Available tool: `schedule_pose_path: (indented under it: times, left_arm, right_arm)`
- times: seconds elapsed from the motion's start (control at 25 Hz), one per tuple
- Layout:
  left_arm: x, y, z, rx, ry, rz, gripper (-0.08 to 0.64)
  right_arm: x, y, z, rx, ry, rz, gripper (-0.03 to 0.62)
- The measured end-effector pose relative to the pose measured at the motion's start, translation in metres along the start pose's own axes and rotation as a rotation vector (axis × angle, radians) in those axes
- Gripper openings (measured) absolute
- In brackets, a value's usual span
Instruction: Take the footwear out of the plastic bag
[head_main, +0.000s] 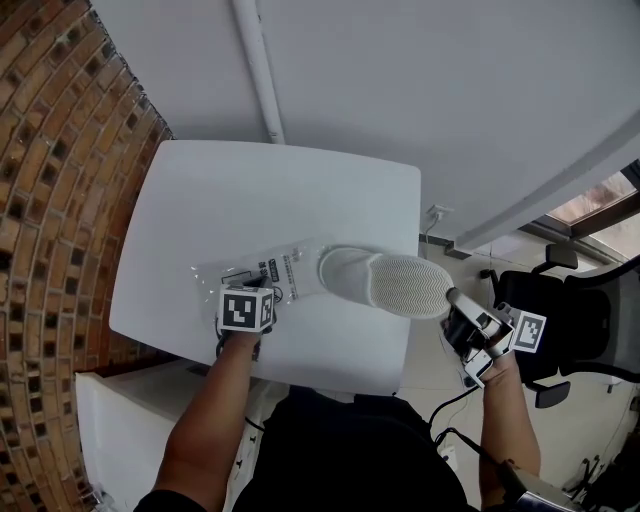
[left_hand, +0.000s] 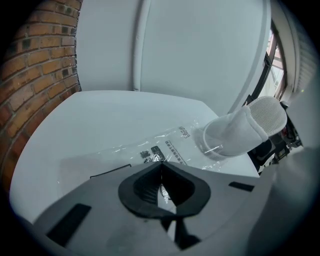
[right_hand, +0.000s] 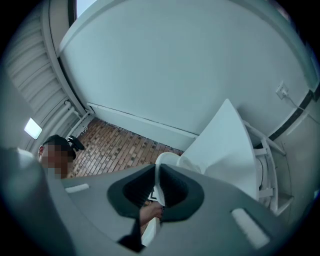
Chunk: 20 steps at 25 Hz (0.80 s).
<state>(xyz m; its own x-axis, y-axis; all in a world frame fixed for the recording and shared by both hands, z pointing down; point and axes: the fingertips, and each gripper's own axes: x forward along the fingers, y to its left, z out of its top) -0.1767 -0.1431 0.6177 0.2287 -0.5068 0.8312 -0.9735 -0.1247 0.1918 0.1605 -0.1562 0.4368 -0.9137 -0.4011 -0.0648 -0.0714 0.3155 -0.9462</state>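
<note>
A clear plastic bag (head_main: 262, 268) with black print lies on the white table (head_main: 250, 190). A white slipper (head_main: 388, 282) sticks out of the bag's mouth to the right, raised off the table, its textured sole end past the table's right edge. My left gripper (head_main: 256, 290) is shut on the printed end of the bag (left_hand: 150, 150), jaws pinched together on the film. My right gripper (head_main: 452, 300) is shut on the far end of the slipper (right_hand: 159, 165), with white fabric clamped between its pads. In the left gripper view the slipper (left_hand: 245, 129) has film around its open end.
A brick wall (head_main: 50, 200) borders the table on the left. A white pipe (head_main: 258, 70) runs along the white wall behind it. A black office chair (head_main: 565, 310) stands to the right, a white cabinet (head_main: 120, 420) below the table's near-left corner, and a wall socket (head_main: 437, 212) beyond its right edge.
</note>
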Motion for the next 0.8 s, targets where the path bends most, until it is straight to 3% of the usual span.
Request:
schedule_pose_path:
  times: [0.32, 0.44, 0.6, 0.8]
  left_arm:
    - [0.016, 0.004, 0.017, -0.038, -0.006, 0.012, 0.008]
    - [0.020, -0.002, 0.022, -0.032, -0.014, -0.015, 0.011]
    - [0.020, -0.022, 0.030, 0.016, -0.038, -0.089, 0.099]
    - [0.000, -0.034, 0.044, 0.056, -0.119, -0.122, 0.123]
  right_arm:
    - [-0.018, 0.033, 0.002, -0.026, -0.032, 0.062, 0.032]
    - [-0.020, 0.041, -0.004, -0.027, -0.020, 0.078, 0.034]
    - [-0.023, 0.047, -0.017, -0.014, -0.003, 0.095, 0.034]
    - [-0.018, 0.048, -0.041, 0.031, 0.043, 0.126, 0.034]
